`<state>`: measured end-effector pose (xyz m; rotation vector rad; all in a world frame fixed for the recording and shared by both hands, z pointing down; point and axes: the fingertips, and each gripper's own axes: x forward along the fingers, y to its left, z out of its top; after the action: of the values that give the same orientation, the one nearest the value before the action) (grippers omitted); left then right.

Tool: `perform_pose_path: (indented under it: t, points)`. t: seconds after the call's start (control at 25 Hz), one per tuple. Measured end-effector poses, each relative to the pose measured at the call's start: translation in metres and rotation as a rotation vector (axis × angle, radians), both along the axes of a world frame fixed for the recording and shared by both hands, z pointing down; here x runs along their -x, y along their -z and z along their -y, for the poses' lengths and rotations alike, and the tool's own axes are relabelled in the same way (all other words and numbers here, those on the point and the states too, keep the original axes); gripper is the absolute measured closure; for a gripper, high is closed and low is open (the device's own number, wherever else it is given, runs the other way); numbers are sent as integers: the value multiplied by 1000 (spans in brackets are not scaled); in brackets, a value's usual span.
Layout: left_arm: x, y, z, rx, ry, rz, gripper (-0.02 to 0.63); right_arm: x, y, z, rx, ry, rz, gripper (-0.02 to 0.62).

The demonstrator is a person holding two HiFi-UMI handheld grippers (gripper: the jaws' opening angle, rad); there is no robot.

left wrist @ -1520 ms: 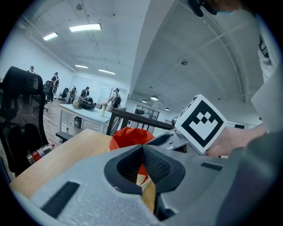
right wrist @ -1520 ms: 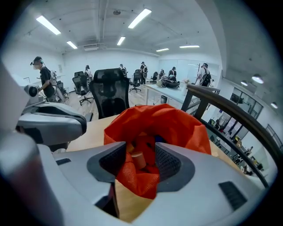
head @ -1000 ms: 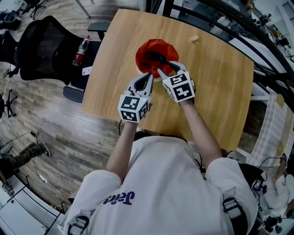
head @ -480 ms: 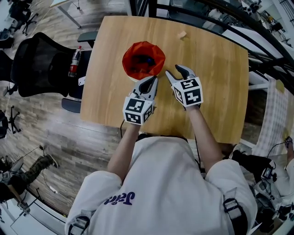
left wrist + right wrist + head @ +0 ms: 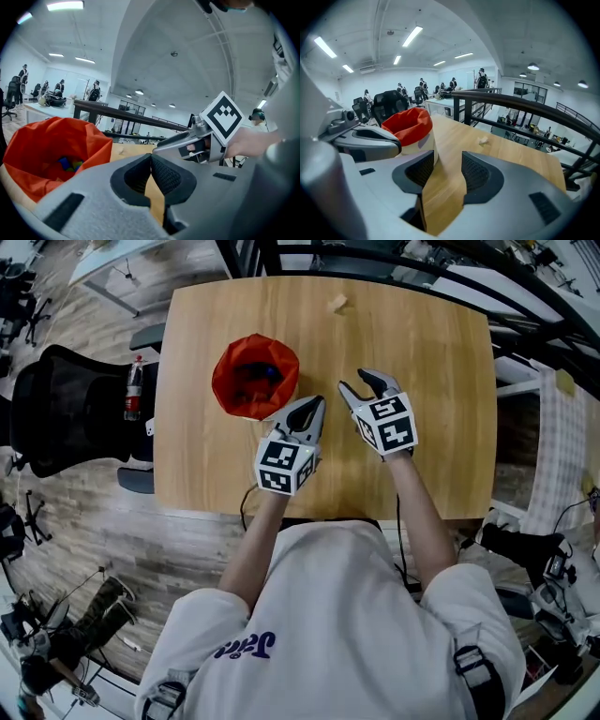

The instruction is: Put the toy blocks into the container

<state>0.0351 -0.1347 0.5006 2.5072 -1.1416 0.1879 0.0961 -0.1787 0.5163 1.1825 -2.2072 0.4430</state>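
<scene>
The red bag-lined container (image 5: 254, 377) stands on the wooden table (image 5: 431, 362) at the left. Several toy blocks (image 5: 68, 164), blue and green, lie inside it. My left gripper (image 5: 312, 412) hovers just right of the container (image 5: 51, 145), its jaws shut with nothing between them (image 5: 151, 158). The right gripper (image 5: 362, 386) is further right, over bare wood, open and empty (image 5: 447, 161). From the right gripper view the container (image 5: 408, 125) stands ahead on the left. A small beige piece (image 5: 337, 303) lies alone near the table's far edge, also in the right gripper view (image 5: 483, 139).
A black office chair (image 5: 66, 409) and a red bottle (image 5: 134, 388) are off the table's left side. A black railing (image 5: 375, 259) runs behind the far edge. Desks and people fill the background of both gripper views.
The right gripper has drawn back out of the container and now hangs open to its right. The left gripper stayed shut beside the container. The head camera has shifted.
</scene>
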Motion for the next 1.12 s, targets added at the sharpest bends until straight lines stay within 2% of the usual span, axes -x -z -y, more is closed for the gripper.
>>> perform_pose_path:
  t: [0.28,0.52,0.64,0.92,1.0,1.12]
  points:
    - [-41,-21,29,33,-20,13,592,-32,-20,37,-12,132,-36,402]
    - [-59,-44,61,67,10,10,592,-43,-39,91,-58,271,-128,402]
    - [-63,-54,82,81,35,2,592,-41,-48,126,-97,371,-208,402]
    - [-74,-84,125,118,91,-24,592,-35,-74,201,-186,670,-426,402]
    - [-86,-78,115,117,102,-34,592,-44,-69,199,-201,747,-477,402]
    - [-120,-42,75,77,98,-43,592,-71,-36,170,-229,831,-557,402]
